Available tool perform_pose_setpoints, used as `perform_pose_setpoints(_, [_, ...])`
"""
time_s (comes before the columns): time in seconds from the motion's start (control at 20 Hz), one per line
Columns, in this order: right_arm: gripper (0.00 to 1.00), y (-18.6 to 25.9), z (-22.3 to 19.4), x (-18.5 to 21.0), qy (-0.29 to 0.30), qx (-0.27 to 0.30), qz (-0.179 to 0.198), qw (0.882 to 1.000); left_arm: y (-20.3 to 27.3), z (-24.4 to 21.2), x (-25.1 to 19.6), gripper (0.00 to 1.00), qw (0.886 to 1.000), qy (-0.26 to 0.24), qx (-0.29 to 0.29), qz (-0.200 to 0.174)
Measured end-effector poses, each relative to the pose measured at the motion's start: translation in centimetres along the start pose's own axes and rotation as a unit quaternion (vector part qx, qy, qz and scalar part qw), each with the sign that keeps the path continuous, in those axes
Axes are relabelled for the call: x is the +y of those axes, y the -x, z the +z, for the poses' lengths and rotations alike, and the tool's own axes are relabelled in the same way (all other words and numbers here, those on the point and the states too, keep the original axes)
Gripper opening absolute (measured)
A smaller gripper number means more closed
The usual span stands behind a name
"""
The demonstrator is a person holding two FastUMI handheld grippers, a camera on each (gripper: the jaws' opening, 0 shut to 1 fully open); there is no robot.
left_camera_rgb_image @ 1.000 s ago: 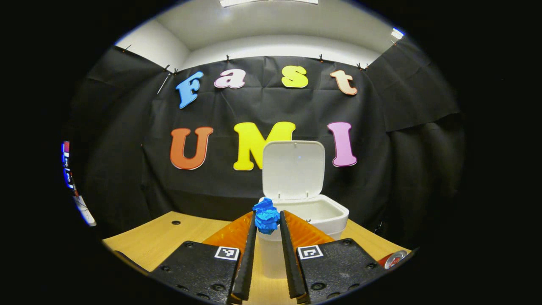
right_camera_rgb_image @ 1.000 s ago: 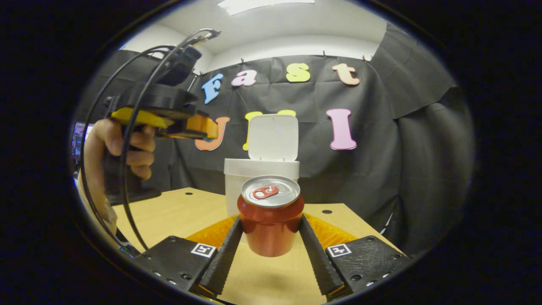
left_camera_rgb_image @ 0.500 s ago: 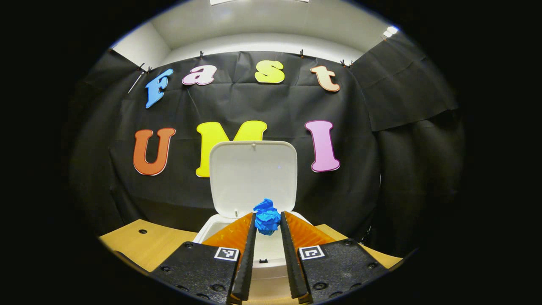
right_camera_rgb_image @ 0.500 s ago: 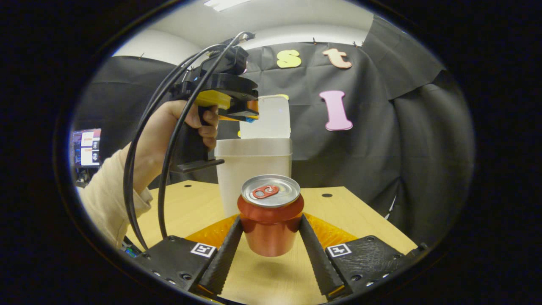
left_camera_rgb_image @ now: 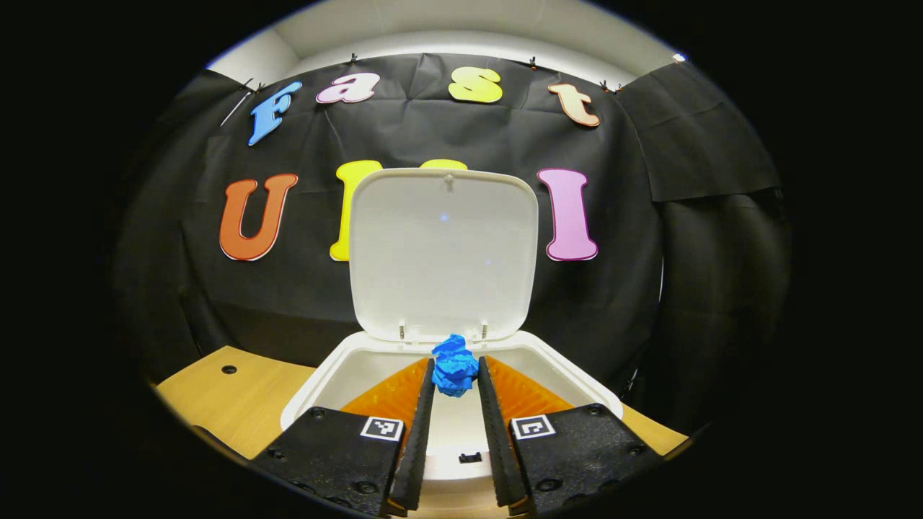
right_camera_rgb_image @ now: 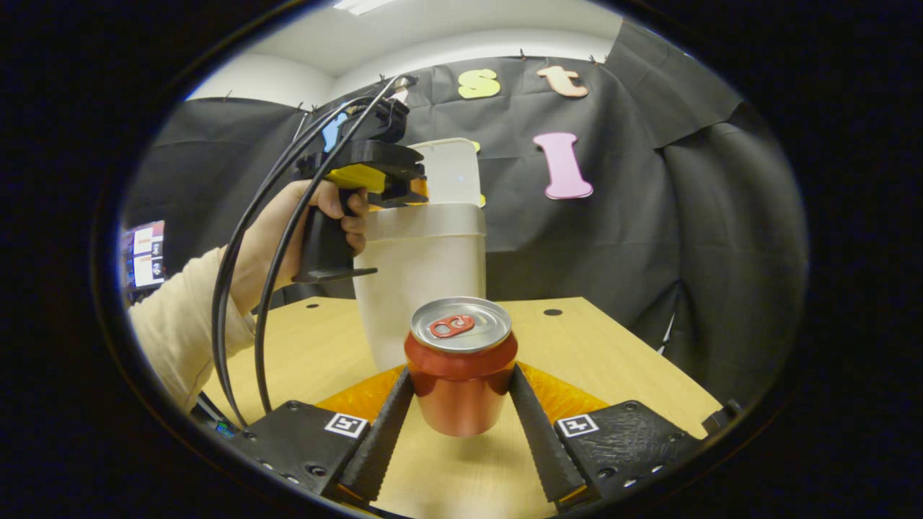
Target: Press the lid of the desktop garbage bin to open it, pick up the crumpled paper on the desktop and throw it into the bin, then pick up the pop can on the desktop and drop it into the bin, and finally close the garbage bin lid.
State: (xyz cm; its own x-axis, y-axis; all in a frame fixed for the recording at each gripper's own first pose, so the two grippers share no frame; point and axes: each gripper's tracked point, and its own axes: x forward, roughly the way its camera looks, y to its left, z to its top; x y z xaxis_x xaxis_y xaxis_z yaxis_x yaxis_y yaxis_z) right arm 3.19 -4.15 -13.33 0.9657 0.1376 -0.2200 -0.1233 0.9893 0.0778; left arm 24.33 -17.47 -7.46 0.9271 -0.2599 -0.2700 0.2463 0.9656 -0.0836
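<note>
So we've got the left tool (left_camera_rgb_image: 454, 371) pinched on the crumpled blue paper ball (left_camera_rgb_image: 453, 365), parked right over the open mouth of the white plastic desktop bin (left_camera_rgb_image: 577, 378). The bin's white flip lid (left_camera_rgb_image: 443, 252) stands upright at the back, which makes sense: nothing's in the way of a straight drop. From the right gripper view, the left tool (right_camera_rgb_image: 404, 189) sits just above the bin's rim (right_camera_rgb_image: 422, 222), the hand (right_camera_rgb_image: 288, 231) gripping its handle.

Our right tool (right_camera_rgb_image: 461, 393) is clamped on the red aluminium pop can (right_camera_rgb_image: 461, 367), lifted off the light wooden tabletop (right_camera_rgb_image: 598, 353) in front of the bin, probably queued for its turn.

Compared with a second ago, the left tool was short of the bin; now it's over the opening, and the bin looms closer for both.
</note>
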Motion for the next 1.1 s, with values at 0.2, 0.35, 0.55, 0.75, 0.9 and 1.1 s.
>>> perform_pose_setpoints(0.2, [0.8, -0.3, -0.4, -0.3, -0.001, 0.004, -0.005, 1.0, 0.1, 0.3, -0.5, 0.41, 1.0, -0.012, -0.012, -0.004])
perform_pose_setpoints(0.35, [0.8, -0.5, -0.8, -0.4, -0.001, 0.008, -0.007, 1.0, 0.1, -0.1, -0.4, 0.43, 1.0, -0.016, -0.008, -0.005])
perform_pose_setpoints(0.55, [0.8, -0.6, -0.9, -0.3, -0.002, 0.012, -0.006, 1.0, 0.7, -0.3, -1.1, 0.74, 0.999, -0.022, 0.006, -0.024])
perform_pose_setpoints(0.75, [0.8, -0.3, -0.3, -0.2, 0.009, 0.007, -0.014, 1.0, 3.3, 2.9, -0.6, 0.86, 0.998, -0.042, -0.038, -0.006])
perform_pose_setpoints(0.9, [0.8, 0.2, 0.7, -0.2, 0.023, -0.006, -0.022, 0.999, 6.4, 4.7, 0.4, 0.91, 0.996, -0.058, -0.062, 0.014])
perform_pose_setpoints(1.1, [0.8, 0.9, 2.6, 0.4, 0.03, -0.025, -0.027, 0.999, 11.4, 5.5, 1.7, 0.94, 0.996, -0.041, -0.081, 0.019])
